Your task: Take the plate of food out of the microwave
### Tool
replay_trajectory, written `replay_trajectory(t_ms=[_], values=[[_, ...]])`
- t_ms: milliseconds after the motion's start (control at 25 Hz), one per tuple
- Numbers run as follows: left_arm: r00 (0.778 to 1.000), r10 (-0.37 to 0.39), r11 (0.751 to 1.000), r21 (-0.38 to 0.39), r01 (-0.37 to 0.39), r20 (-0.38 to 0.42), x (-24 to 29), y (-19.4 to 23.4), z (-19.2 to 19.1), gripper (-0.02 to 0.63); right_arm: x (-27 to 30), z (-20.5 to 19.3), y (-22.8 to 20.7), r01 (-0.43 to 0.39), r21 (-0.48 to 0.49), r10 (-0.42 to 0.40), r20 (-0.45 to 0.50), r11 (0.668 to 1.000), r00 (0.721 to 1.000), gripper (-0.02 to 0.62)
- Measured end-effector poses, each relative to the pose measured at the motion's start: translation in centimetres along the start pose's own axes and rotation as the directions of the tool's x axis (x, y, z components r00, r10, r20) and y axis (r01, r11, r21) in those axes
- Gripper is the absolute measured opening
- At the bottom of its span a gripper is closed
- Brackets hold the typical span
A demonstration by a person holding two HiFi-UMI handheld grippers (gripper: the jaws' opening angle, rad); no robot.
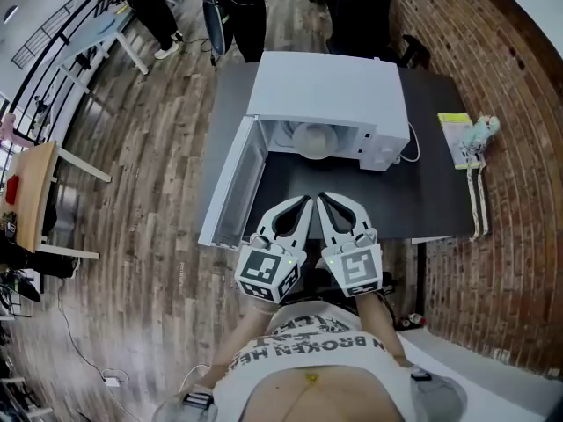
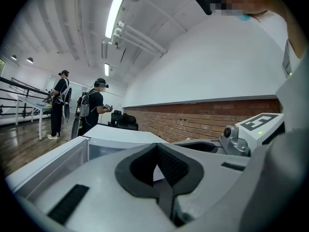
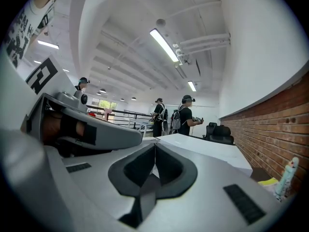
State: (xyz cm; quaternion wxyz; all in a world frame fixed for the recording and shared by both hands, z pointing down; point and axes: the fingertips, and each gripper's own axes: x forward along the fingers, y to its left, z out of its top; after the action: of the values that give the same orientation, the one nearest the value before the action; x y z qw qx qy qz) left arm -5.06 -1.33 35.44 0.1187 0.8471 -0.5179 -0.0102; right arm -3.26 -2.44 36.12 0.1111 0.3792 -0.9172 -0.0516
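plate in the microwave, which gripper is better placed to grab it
Right, narrowly. Both the left gripper and right gripper are shut, side by side before the open microwave, the plate straight ahead. The open door crowds the left one's side.

dark table (image 1: 435,196), white microwave (image 1: 330,95) on it, yellow paper (image 1: 454,135) and maybe a bottle (image 1: 482,134) at its right edge

floor (image 1: 149,174) — wood planks | wall (image 1: 519,104) — red brick | ceiling tube lights (image 2: 115,14) lit | black chairs (image 1: 359,11)
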Motion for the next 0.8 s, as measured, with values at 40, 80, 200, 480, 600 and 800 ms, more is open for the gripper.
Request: replay_trajectory(t_ms=[40,80,200,480,600,800], values=[[1.0,0.008,1.0,-0.002,-0.008,0.0,0.6,0.1,0.0,0.005,0.3,-0.1,-0.5,-0.006,0.001,0.006,-0.003,1.0,1.0,0.009],[1.0,0.015,1.0,-0.003,-0.015,0.001,1.1,0.2,0.1,0.005,0.5,-0.3,-1.1,-0.011,0.003,0.011,-0.006,1.0,1.0,0.008],[1.0,0.029,1.0,-0.007,-0.029,0.0,2.7,0.4,0.1,0.005,1.1,-0.4,-2.5,-0.027,0.012,0.027,0.014,1.0,1.0,0.008],[0.999,0.043,0.999,-0.009,-0.043,0.004,5.8,0.3,0.5,0.005,1.8,-1.0,-5.4,-0.039,0.012,0.039,-0.003,0.999,0.999,0.009],[0.998,0.06,0.998,-0.012,-0.06,0.011,6.5,0.5,0.6,0.005,2.1,-1.1,-6.2,-0.047,0.01,0.047,-0.001,0.999,0.999,0.009],[0.995,0.103,0.994,-0.023,-0.103,0.011,7.1,1.0,-0.1,0.005,2.7,-1.7,-6.8,-0.075,0.014,0.075,0.006,0.997,0.997,0.008]])
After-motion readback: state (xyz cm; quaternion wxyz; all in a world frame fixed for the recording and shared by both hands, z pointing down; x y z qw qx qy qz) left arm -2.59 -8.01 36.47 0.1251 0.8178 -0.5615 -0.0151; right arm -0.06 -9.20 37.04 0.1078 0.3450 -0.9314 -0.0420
